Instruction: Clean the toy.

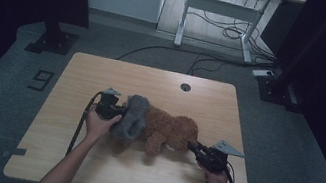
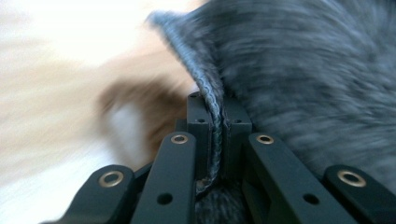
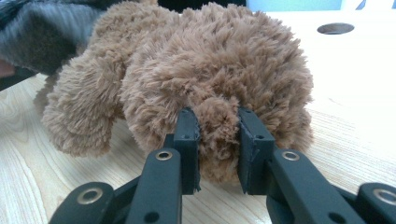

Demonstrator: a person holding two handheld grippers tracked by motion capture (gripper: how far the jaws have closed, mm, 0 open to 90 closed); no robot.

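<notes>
Forearms come in from the near edge of the wooden surface (image 1: 86, 169), one hand on each tool. Nearest on the right, the right claw (image 1: 190, 146) points left toward the rear of a brown plush dog (image 1: 169, 128); in the right gripper view its two black jaws are clamped on a small tuft of brown fur, probably the tail, at the toy's back end (image 3: 217, 135), with the fur bulging between the pads. The toy lies on its side near the middle of the surface, its legs stretched toward the near edge.

A little farther in, on the left, the left hand (image 1: 99, 125) holds the left claw (image 1: 122, 112) against a grey knitted garment (image 1: 132, 116) that is draped over the head end of the dog. In the left gripper view the jaws are pressed together on the ribbed hem of that grey knit (image 2: 212, 116), which runs up between them; the rest of that view is blurred, with brown fur showing dimly behind.

Beyond the toy, a round cable hole (image 1: 185, 87) sits near the far edge of the surface. Farther off, cables lie on the grey floor beneath a white desk frame (image 1: 184, 19).
</notes>
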